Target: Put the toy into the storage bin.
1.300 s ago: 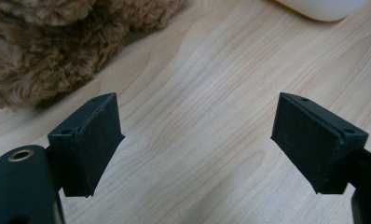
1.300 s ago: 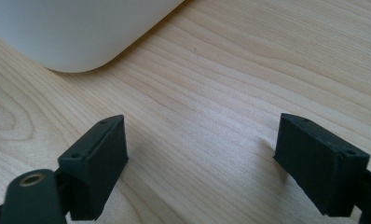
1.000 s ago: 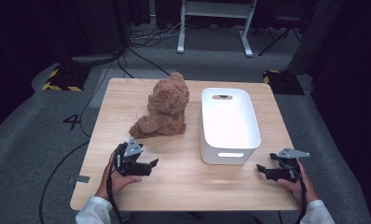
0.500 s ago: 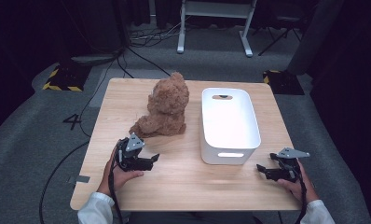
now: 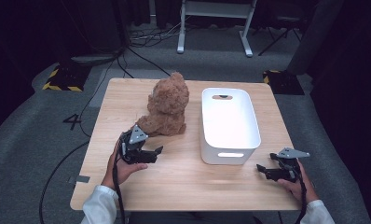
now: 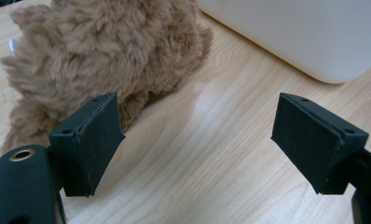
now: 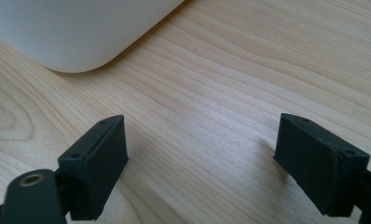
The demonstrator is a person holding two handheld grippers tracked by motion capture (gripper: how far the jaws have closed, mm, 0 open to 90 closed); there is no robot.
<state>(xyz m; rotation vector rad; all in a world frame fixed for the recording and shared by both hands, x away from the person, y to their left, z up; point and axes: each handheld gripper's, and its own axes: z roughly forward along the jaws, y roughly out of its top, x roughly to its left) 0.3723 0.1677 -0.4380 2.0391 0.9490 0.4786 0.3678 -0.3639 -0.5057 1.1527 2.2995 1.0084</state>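
High view, teddy bear: I see the brown plush teddy bear [image 5: 166, 105] sitting upright on the wooden table [image 5: 188, 186], just beside the white bin [image 5: 229, 122], on the bin's left.
High view, left gripper: my left gripper [image 5: 154, 153] sits just in front of the bear, near its lower edge, its jaws spread and pointed toward the bin. I cannot tell from here whether it touches the fur.
High view, right gripper: my right gripper [image 5: 262, 171] rests low on the table, off the near right corner of the bin and well apart from the bear. Its jaws are parted.
Left gripper view, jaws: I read the left gripper [image 6: 197, 140] as wide, with bare wood between the pads and nothing held.
Left gripper view, bear: the teddy bear [image 6: 104, 56] lies ahead, to the left of the bin [image 6: 305, 32]; its fur reaches down behind the left jaw. Contact I cannot confirm.
Right gripper view, jaws: the right gripper [image 7: 202, 154] is wide, holding nothing, bare table between the pads.
Right gripper view, bin: the rounded corner of the bin [image 7: 72, 28] stands ahead, apart from both jaws.
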